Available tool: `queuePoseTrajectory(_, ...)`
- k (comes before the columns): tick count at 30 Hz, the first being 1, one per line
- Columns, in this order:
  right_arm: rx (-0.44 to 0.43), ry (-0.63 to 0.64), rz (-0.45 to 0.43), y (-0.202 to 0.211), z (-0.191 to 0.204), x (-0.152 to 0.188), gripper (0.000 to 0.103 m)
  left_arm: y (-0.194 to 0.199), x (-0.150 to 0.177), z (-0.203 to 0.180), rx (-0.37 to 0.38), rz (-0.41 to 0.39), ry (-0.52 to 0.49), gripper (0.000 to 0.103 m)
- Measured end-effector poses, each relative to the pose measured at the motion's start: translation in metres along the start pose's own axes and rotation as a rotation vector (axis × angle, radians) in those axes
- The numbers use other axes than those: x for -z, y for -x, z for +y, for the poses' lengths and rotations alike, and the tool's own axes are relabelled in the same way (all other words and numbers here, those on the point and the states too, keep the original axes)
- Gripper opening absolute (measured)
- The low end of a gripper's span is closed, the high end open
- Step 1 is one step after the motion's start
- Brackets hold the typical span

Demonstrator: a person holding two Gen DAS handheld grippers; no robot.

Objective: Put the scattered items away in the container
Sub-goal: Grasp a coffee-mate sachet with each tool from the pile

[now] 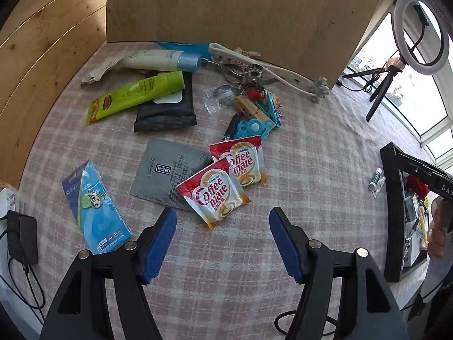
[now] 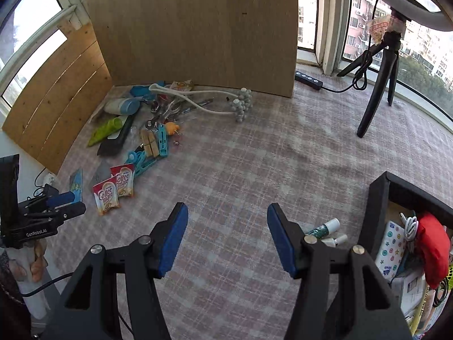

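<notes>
I read both hand-held grippers, left [image 1: 222, 221] and right [image 2: 228, 216], released and empty; container [image 2: 376, 212] part-filled at 3 o'clock; sachets [image 1: 218, 187] at 12 o'clock remain.

Two red-and-white sachets [image 1: 216, 194] [image 1: 245, 161] near the middle of the counter each read "Coffee mate". The left gripper's black body [image 2: 36, 223], seen from the right wrist, reads "GenRobot.AI".

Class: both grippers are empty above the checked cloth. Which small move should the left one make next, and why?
Probably lower the left gripper onto the nearer Coffee mate sachet: its jaws are open, empty, and the sachet lies just ahead between them. The black container waits to its right.
</notes>
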State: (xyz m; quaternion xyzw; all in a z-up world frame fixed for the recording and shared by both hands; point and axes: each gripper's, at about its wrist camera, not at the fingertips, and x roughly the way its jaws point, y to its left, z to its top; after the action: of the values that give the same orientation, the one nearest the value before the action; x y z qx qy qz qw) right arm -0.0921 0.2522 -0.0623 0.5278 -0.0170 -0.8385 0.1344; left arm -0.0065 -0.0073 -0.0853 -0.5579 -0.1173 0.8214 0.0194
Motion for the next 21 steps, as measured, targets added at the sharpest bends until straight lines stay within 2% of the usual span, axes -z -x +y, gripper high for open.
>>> queuePoseTrajectory(11, -0.083, 0.112, 0.099, -0.067, 0.077, -0.014, 0.056, -0.023, -0.004, 0.012, -0.003, 0.024, 0.073, 0.057)
queuePoseTrajectory(18, -0.115, 0.143, 0.14, -0.093, 0.102, -0.022, 0.053, -0.029, -0.008, 0.016, 0.002, 0.037, 0.083, 0.057)
queuePoseTrajectory(21, -0.132, 0.141, 0.163, -0.102, 0.106, -0.025, 0.048, -0.031, -0.008, 0.015, 0.001, 0.042, 0.081, 0.056)
